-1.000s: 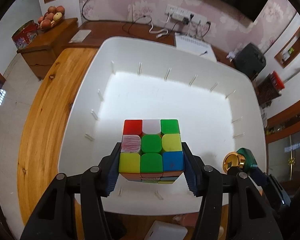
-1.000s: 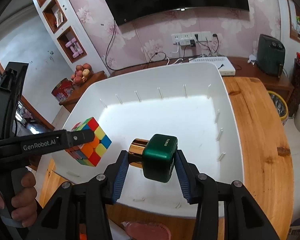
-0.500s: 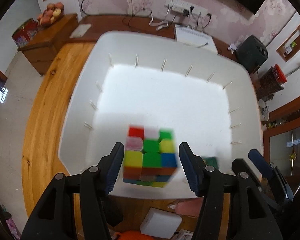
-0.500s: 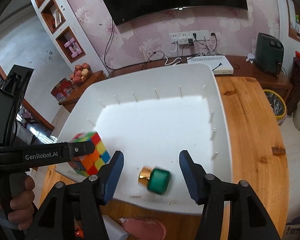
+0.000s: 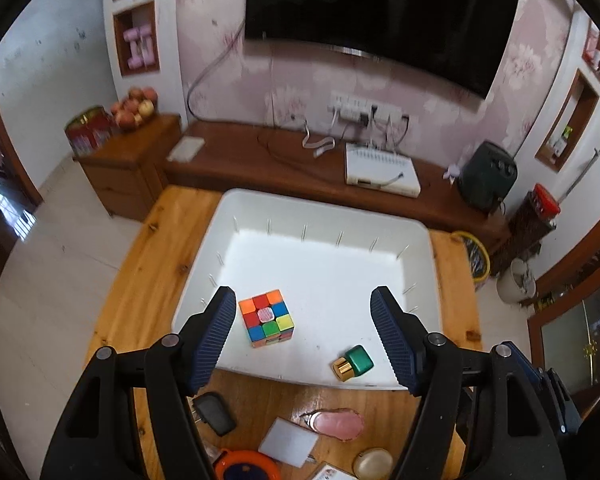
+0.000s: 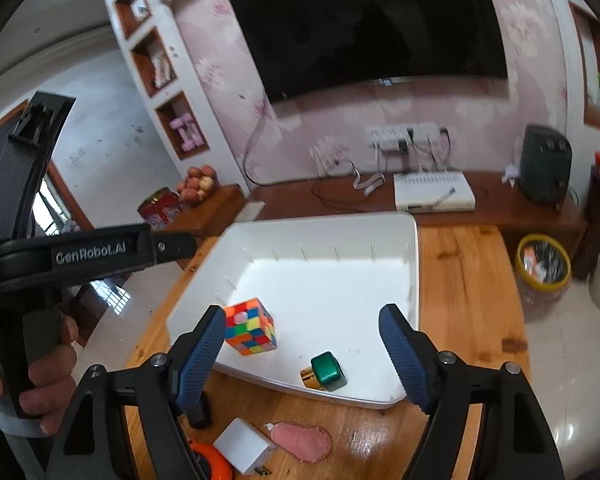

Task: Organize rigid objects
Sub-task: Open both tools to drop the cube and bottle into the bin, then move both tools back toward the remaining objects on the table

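Observation:
A multicoloured puzzle cube point(image 5: 266, 323) lies in the near left of the white bin point(image 5: 420, 228). A green bottle with a gold cap point(image 5: 353, 363) lies on its side near the bin's front wall. Both also show in the right wrist view, the cube point(image 6: 251, 326) left of the bottle point(image 6: 324, 371) inside the bin point(image 6: 414, 240). My left gripper point(image 5: 306, 340) is open and empty, raised above the bin's front edge. My right gripper point(image 6: 302, 354) is open and empty, also raised above the front edge.
On the wooden table point(image 5: 140, 264) in front of the bin lie a pink pouch point(image 5: 338, 424), a white charger block point(image 6: 244, 450), a black plug point(image 5: 214, 414), an orange tape measure point(image 5: 246, 468) and a beige round case point(image 5: 374, 464). A wooden TV bench point(image 5: 284, 160) stands behind the table.
Both grippers opened and dropped their loads into the bin: the cube from the left, the green bottle from the right. Both then pulled up and back from the bin.

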`<state>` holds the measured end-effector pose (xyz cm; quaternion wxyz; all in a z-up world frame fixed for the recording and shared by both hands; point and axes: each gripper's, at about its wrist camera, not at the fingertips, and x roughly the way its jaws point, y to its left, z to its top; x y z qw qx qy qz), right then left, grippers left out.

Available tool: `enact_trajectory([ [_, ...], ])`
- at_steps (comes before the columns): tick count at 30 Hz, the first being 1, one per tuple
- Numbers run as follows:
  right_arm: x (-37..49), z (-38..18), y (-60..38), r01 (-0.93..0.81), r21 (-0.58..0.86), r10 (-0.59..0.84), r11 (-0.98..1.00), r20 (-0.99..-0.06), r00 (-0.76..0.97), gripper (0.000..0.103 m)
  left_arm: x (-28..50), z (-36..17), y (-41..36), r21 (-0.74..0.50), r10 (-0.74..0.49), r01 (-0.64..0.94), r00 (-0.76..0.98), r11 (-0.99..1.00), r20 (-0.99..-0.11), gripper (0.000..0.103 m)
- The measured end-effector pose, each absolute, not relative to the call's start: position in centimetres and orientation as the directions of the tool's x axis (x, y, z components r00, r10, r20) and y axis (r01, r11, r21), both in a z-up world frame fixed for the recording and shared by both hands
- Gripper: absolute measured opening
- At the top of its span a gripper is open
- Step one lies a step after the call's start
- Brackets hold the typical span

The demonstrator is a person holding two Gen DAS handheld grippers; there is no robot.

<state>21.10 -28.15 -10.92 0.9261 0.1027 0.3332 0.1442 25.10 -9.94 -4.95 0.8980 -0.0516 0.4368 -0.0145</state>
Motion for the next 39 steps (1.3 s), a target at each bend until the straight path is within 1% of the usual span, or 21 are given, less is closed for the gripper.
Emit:
enact_trajectory([
  [3, 19.1, -9.1, -28.8, -0.231, 0.282, 0.354, 0.931, -0.546, 0.760, 0.082, 22.9, -2.4, -10.1, -0.093, -0.051, -0.028, 0.664, 0.995, -0.746, 0.074],
  [6, 17.5, -7.7, -29.5, -0.251, 0.271, 0.360, 0.929, -0.512, 0.780, 0.082, 20.8, -0.7, -10.1, -0.078, -0.023, -0.048, 0.694, 0.996, -0.719, 0.079],
  [9, 15.8, -6.6, -30.0, -0.271, 0.261, 0.369, 0.927, -0.487, 0.792, 0.082, 18.6, 0.6, -9.8, -0.088, -0.011, -0.070, 0.716, 0.994, -0.698, 0.079],
  [13, 13.5, -5.3, -30.3, -0.305, 0.246, 0.387, 0.920, -0.454, 0.803, 0.082, 15.8, 1.6, -9.3, -0.082, 0.035, -0.122, 0.738, 0.989, -0.674, 0.079],
  [15, 12.4, -5.0, -30.3, -0.324, 0.231, 0.395, 0.918, -0.443, 0.804, 0.086, 14.3, 1.8, -8.8, -0.084, 0.061, -0.158, 0.740, 0.984, -0.670, 0.079],
  [21, 9.9, -5.3, -30.0, -0.372, 0.217, 0.431, 0.902, -0.434, 0.791, 0.086, 9.7, 1.4, -7.6, -0.095, 0.105, -0.223, 0.743, 0.970, -0.661, 0.079],
  [27, 7.9, -5.7, -29.2, -0.429, 0.211, 0.478, 0.878, -0.440, 0.761, 0.086, 6.7, 0.5, -6.3, -0.112, 0.131, -0.280, 0.720, 0.954, -0.681, 0.080],
  [28, 7.7, -5.8, -29.1, -0.440, 0.212, 0.487, 0.873, -0.441, 0.754, 0.086, 6.5, 0.2, -6.0, -0.120, 0.133, -0.293, 0.712, 0.949, -0.689, 0.083],
  [29, 7.4, -5.9, -28.9, -0.446, 0.213, 0.493, 0.869, -0.444, 0.748, 0.086, 6.5, -0.2, -5.8, -0.129, 0.133, -0.309, 0.701, 0.942, -0.701, 0.084],
  [34, 6.9, -7.0, -28.3, -0.469, 0.232, 0.520, 0.852, -0.476, 0.709, 0.086, 6.3, -1.8, -4.7, -0.199, 0.100, -0.365, 0.657, 0.909, -0.747, 0.084],
  [39, 6.8, -8.1, -27.5, -0.488, 0.238, 0.535, 0.840, -0.514, 0.671, 0.086, 6.5, -2.7, -4.3, -0.178, 0.118, -0.391, 0.624, 0.903, -0.772, 0.084],
])
